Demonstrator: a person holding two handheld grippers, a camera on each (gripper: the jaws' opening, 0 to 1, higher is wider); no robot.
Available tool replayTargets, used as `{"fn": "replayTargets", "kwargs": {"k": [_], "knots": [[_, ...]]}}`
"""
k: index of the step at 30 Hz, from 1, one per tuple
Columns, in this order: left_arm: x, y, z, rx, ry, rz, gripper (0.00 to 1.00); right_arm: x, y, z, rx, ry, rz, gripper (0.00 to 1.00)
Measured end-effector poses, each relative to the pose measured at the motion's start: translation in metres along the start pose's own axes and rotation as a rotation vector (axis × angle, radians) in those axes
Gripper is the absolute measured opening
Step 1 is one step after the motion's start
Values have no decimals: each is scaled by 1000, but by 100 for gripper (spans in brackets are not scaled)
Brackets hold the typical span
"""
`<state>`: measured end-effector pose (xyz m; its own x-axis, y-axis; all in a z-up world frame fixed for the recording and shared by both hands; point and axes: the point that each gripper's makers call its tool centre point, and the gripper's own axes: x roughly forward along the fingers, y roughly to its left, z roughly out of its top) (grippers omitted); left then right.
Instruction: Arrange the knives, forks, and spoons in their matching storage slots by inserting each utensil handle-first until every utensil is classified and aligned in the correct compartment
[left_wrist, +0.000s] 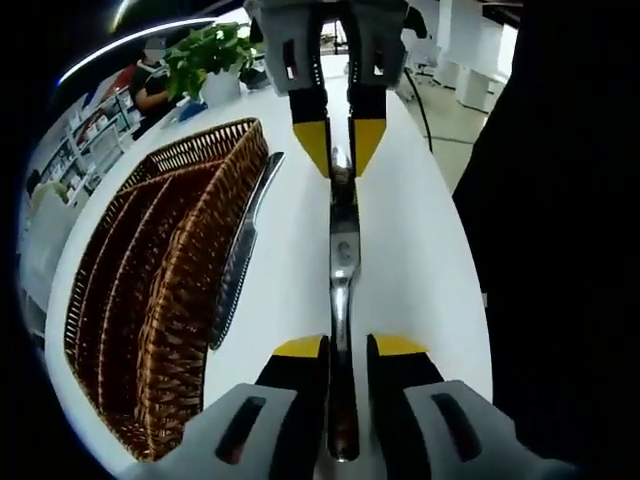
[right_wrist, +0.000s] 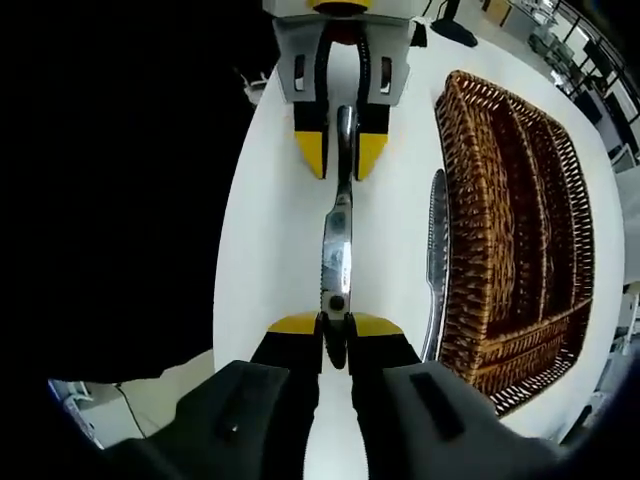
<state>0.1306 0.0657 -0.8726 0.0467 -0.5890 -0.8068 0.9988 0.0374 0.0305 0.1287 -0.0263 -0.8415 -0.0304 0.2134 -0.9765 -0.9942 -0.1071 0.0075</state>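
In the left gripper view, the left claw (left_wrist: 343, 347) rises from the bottom centre of the frame, its yellow-tipped jaws closed on one end of a metal utensil (left_wrist: 342, 250). The utensil runs straight up the middle of the frame over the white table (left_wrist: 410, 250). At the top centre, the right claw (left_wrist: 339, 145) enters pointing downward, and its yellow tips pinch the far end of the same utensil. Whether the utensil is a knife, fork or spoon cannot be told.

To the left of the utensil, a table knife (left_wrist: 243, 250) lies on the table, just beside the right-hand edge of a brown wicker cutlery tray (left_wrist: 150, 300). The tray occupies the left half of the frame and is divided into long compartments. A green potted plant (left_wrist: 205, 50) stands at the upper left.

In the right gripper view, the right claw (right_wrist: 335, 328) rises from the bottom centre, closed on the near end of the utensil (right_wrist: 336, 250). The left claw (right_wrist: 340, 150) grips the opposite end at the top centre. The table knife (right_wrist: 436, 260) lies right of centre, along the left edge of the wicker cutlery tray (right_wrist: 520, 230), which fills the right side of the frame.
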Motion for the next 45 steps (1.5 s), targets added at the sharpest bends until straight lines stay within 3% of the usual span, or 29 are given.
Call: {"fn": "replayTargets", "kwargs": {"k": [8,13,17,18,20,25,31,35,41,45], "knots": [[4,6,5,30,-8,-2,13,-1,-1,-1,-1,-1,2,8],[3,6,4,76,24,-16,10,-4,-4,0,1,-9,-6,8],[4,8,3,43,24,-18,8,-4,-4,0,1,-14,-7,8],[5,7,3,-6,22,-18,8,-4,-4,0,3,-18,-4,8],[5,7,3,20,27,-12,7,-4,-4,0,6,-28,-10,8],[4,9,4,-11,20,24,6,-3,-6,-2,-8,-46,-21,9],[-1,10,6,-29,26,18,5,-4,-10,-1,-10,-74,-44,10],[-4,10,8,2,25,12,5,-5,-17,-6,33,-93,-84,27],[-4,8,11,10,37,-5,5,-23,-18,2,149,-225,-115,46],[-8,6,15,5,46,-16,5,-36,-26,-1,205,-287,-196,69]]}}
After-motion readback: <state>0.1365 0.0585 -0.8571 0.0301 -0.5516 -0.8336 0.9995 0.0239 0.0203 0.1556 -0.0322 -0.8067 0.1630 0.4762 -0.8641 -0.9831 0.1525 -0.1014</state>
